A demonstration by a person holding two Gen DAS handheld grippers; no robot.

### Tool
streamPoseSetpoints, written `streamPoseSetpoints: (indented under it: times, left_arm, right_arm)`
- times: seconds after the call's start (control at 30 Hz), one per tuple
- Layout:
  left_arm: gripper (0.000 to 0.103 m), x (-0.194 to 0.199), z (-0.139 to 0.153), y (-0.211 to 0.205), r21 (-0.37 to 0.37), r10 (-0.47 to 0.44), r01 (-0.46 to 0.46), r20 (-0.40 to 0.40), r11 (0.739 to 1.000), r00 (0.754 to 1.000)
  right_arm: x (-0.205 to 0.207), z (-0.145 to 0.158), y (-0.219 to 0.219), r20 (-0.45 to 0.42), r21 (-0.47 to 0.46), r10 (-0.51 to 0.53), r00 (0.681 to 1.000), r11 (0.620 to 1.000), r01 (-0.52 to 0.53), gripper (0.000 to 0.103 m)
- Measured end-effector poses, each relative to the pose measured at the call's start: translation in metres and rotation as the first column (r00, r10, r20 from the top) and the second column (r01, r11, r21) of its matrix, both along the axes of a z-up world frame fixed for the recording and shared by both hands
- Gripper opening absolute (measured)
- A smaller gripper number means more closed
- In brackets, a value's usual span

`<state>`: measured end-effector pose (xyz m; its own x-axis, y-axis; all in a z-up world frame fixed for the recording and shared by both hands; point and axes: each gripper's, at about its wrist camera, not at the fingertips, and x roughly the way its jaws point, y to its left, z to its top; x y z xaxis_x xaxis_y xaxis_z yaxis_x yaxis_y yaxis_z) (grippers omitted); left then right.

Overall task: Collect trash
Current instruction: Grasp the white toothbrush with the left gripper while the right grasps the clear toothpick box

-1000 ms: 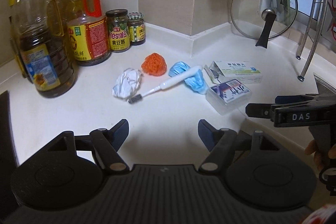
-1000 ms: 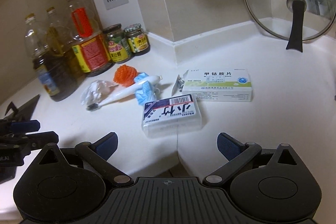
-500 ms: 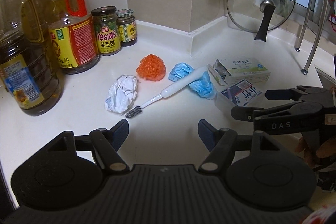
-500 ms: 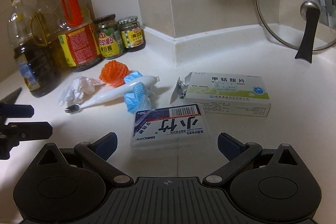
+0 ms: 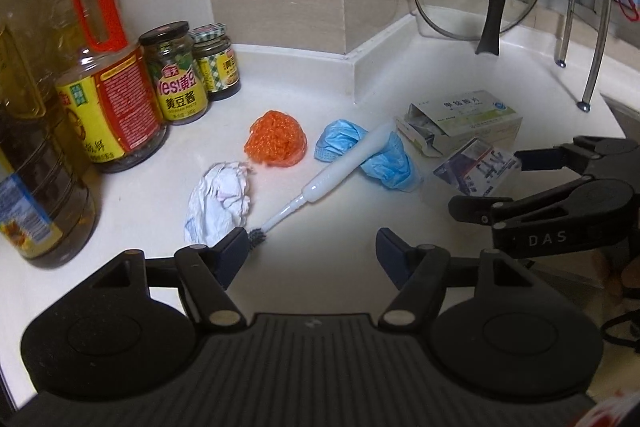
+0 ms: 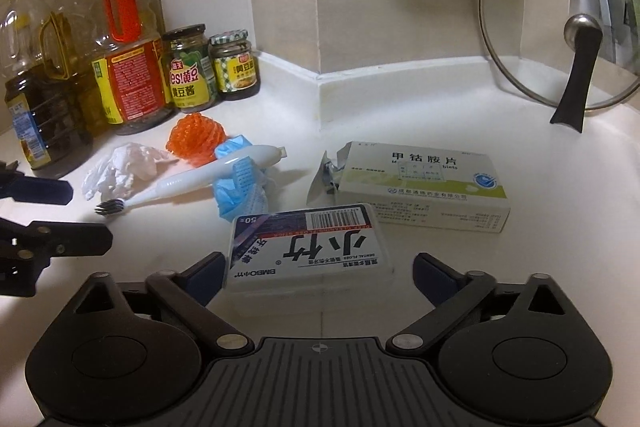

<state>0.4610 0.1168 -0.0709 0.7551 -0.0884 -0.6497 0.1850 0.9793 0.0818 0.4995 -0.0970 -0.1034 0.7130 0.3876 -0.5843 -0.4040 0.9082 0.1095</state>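
Approach step, nothing picked up yet. Your right hand-held gripper (image 6: 316, 273) has its fingers apart with the floss box (image 6: 306, 247) between them, low on the worktop (image 6: 560, 195); judging by that, your next move is to close on the box and lift. Your left hand-held gripper (image 5: 310, 247) is also spread, empty, its left finger just beside the toothbrush (image 5: 340, 167) bristles and the crumpled tissue (image 5: 220, 203). Orange mesh ball (image 5: 276, 139), blue glove (image 5: 384, 159) and pill box (image 6: 424, 187) lie near. Left view shows a rack leg and window; right view shows the pill box print clearly.
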Motion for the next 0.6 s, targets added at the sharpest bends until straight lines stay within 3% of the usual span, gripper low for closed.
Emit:
streamPoseSetpoints:
  times: [0.27,0.6]
  left_arm:
    - [0.063,0.02,-0.005,-0.007,0.041,-0.035,0.035,0.006,0.999,0.999]
    - [0.051,0.052,-0.02,-0.012,0.087,-0.059,0.06,-0.021,0.994,0.998]
  right_arm:
    - [-0.002,0.0,-0.001,0.018,-0.022,-0.001,1.0,1.0,0.001,0.086]
    - [0.002,0.024,-0.026,0.03,0.075,-0.081,0.996,0.994,0.079,0.086]
